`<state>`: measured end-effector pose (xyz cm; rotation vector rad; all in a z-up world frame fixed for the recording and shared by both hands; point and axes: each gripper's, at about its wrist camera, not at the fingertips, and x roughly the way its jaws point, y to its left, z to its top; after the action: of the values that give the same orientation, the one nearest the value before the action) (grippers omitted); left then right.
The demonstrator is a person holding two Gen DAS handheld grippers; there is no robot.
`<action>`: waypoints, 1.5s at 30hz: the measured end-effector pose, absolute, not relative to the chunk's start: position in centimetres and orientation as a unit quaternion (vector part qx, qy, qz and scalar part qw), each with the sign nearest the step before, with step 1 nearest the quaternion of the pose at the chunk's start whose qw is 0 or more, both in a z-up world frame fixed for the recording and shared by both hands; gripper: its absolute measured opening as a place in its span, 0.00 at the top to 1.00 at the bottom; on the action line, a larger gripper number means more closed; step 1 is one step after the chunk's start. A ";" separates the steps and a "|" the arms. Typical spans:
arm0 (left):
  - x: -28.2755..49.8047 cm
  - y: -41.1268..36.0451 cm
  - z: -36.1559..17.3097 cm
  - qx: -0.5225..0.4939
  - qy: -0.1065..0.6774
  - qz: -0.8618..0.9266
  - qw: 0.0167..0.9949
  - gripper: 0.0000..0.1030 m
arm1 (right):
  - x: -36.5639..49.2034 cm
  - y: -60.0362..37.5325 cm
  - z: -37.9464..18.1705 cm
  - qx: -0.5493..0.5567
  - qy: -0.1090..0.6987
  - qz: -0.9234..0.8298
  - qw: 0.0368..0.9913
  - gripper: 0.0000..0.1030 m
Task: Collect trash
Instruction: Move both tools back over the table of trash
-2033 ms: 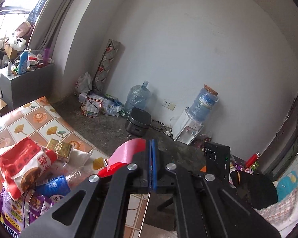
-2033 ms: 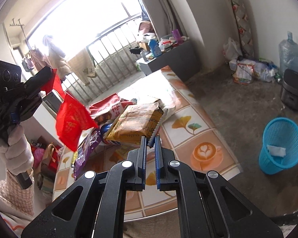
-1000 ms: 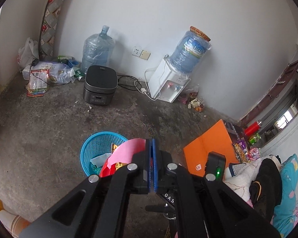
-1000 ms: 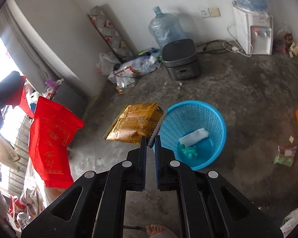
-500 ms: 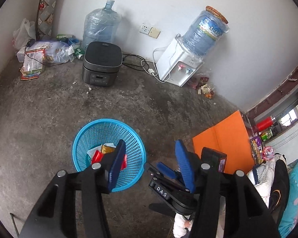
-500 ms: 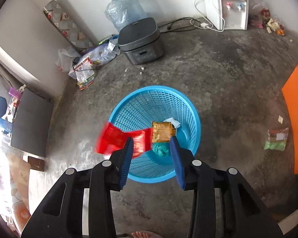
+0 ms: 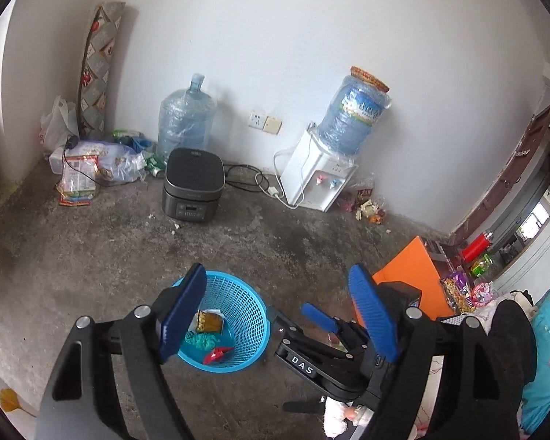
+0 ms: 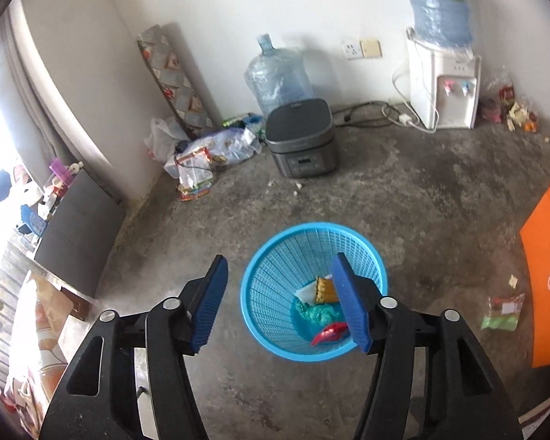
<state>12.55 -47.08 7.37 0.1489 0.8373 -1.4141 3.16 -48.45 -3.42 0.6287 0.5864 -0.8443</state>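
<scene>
Left hand-held gripper point(image 7: 278, 315) and right hand-held gripper point(image 8: 280, 302): jaws just opened wide, nothing between, above blue basket point(image 8: 271, 278).

basket point(image 8: 275, 256): blue | wrapper point(image 8: 328, 333): red | board point(image 8: 546, 256): orange

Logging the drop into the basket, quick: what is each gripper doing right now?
Left gripper: open, jaws just opened, nothing between them.
Right gripper: open, jaws just opened, holding nothing; its yellow packet lies in the blue basket.
</scene>
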 end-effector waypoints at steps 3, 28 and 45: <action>12.6 -42.9 10.5 0.046 0.341 -0.621 0.704 0.14 | 3.4 -46.0 -0.4 0.253 0.250 -0.386 0.851 0.30; 10.0 -7.5 17.7 -0.068 0.212 -0.407 0.886 0.05 | 6.3 -28.2 9.4 0.081 0.175 -0.185 0.963 0.08; 6.6 2.7 7.1 -0.040 0.300 -0.317 0.899 0.06 | 8.4 -21.9 5.5 0.151 0.293 -0.036 0.943 0.14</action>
<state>6.56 2.73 7.06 -0.0823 0.6203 -0.6557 8.42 -21.89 5.50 0.3085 0.5983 -0.0737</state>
